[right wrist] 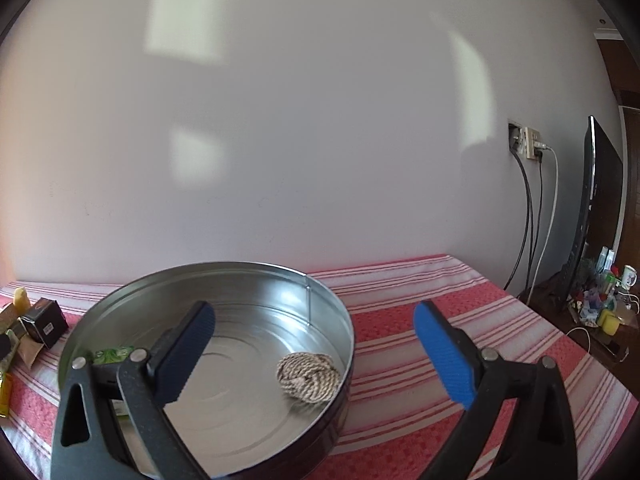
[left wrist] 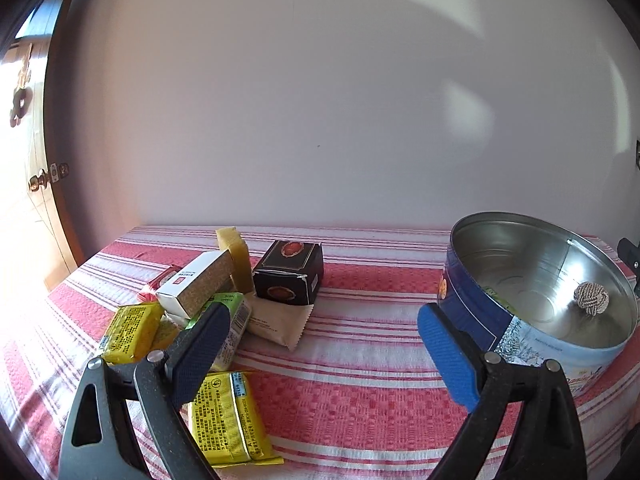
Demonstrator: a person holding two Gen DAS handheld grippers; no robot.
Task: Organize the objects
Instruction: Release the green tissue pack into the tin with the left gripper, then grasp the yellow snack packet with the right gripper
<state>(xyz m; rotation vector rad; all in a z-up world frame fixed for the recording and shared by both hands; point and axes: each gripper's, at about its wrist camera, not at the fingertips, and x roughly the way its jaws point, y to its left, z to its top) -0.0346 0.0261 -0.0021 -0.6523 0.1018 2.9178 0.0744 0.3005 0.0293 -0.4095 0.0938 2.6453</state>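
Observation:
A round blue tin [left wrist: 472, 316] with a shiny inside stands on the striped cloth; in the right wrist view its rim [right wrist: 344, 320] is close below me. In it lie a knotted rope ball [right wrist: 309, 376] [left wrist: 591, 297] and a green packet [right wrist: 114, 355]. My left gripper [left wrist: 320, 344] is open and empty, between the tin and a pile of snacks: yellow packets [left wrist: 226, 416] [left wrist: 128, 332], a white box [left wrist: 196, 286], a black box [left wrist: 290, 272], a beige packet [left wrist: 280, 322]. My right gripper [right wrist: 316, 344] is open and empty over the tin's right side.
The table with its red and white striped cloth [left wrist: 360, 400] stands against a white wall. A door with a brass knob [left wrist: 38, 180] is at the left. Cables [right wrist: 532, 216] hang from a wall socket, and a monitor [right wrist: 592, 208] stands beyond the table's right end.

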